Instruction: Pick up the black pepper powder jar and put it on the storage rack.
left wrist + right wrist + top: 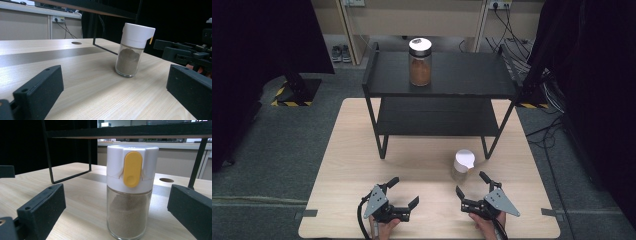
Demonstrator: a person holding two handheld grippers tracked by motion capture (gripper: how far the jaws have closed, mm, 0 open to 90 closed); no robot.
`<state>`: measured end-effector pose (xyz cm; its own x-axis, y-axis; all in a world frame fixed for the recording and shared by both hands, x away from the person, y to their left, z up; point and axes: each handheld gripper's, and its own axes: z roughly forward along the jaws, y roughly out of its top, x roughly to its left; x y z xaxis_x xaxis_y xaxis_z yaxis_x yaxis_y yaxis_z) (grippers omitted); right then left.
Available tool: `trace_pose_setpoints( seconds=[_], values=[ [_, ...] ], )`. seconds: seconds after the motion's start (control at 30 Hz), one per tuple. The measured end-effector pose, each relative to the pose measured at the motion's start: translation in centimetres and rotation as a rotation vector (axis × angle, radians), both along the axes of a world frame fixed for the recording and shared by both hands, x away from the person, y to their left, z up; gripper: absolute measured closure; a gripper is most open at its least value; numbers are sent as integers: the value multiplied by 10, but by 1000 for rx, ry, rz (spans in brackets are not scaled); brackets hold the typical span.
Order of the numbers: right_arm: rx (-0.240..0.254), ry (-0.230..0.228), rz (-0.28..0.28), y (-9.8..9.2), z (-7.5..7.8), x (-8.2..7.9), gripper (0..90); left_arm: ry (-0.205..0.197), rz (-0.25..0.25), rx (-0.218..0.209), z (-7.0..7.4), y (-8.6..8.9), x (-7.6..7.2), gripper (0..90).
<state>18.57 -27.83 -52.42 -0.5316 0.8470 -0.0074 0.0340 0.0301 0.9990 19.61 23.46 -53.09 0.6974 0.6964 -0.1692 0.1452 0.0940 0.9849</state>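
Both grippers sat low in the high view, empty. Left gripper [403, 192] at lower centre-left had jaws spread wide; right gripper [470, 182] at lower centre-right likewise gaped, nothing between the pads. White-capped spice jar [462, 165] stood upright on the table [347, 165], just above the right gripper, near the black shelf rack's [442, 75] front right leg. In the right gripper view the jar sat centred ahead of the jaws, yellow tab [132, 169] facing the camera. A second jar [420, 62] with brown contents stood on the rack's top shelf, upper centre.
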Motion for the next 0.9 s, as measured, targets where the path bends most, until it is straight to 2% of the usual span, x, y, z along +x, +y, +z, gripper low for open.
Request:
trace_pose_setpoints(
  seconds=[0.33, 0.67, 0.9],
  values=[
    [-8, 22, -19, 2, 3, 6, 37, -2, -1, 0, 0, 0, 0, 3],
    [-24, 32, -39, 13, 7, 18, 63, -3, -1, -4, -1, 0, 0, 3],
    [-17, 56, -64, 18, 10, 25, 63, -4, 0, -6, -1, 1, 0, 3]
  ],
)
